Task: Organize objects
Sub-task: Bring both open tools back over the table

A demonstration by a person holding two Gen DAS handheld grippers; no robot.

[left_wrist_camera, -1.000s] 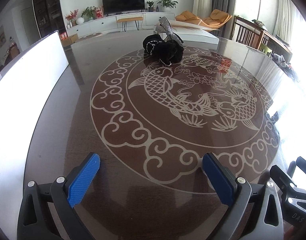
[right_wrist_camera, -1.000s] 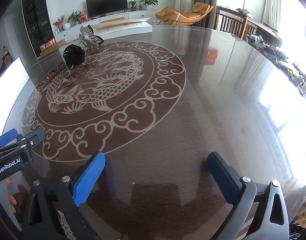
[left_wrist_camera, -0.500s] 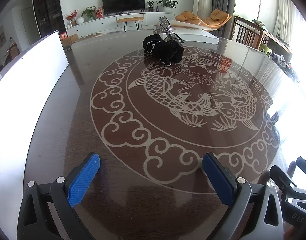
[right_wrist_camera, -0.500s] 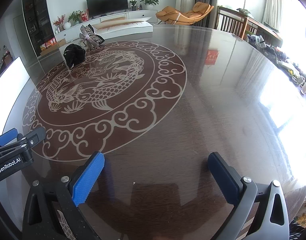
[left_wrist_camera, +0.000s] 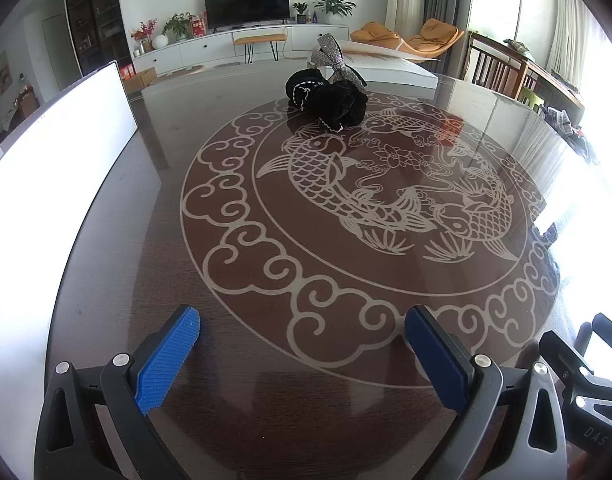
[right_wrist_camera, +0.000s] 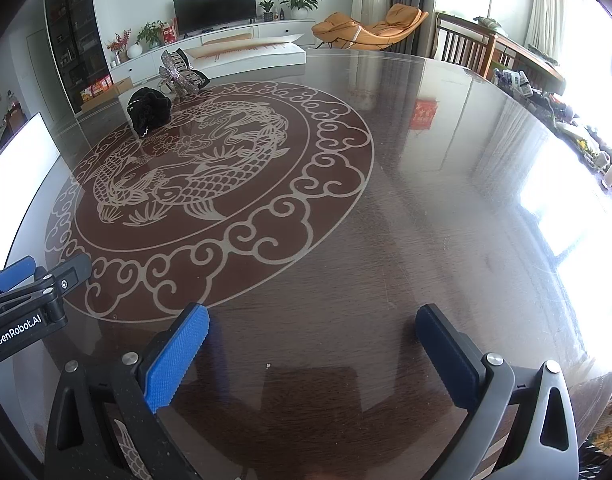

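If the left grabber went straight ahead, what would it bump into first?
Probably the black fabric bundle. The left gripper is open, with only bare table in between. Depth is hard to judge.

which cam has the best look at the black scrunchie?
Left wrist. The black scrunchie sits near centre frame, large enough to show its pale trim, with the silver bow behind it. In the right wrist view it is smaller, far off to the upper left, with little detail.
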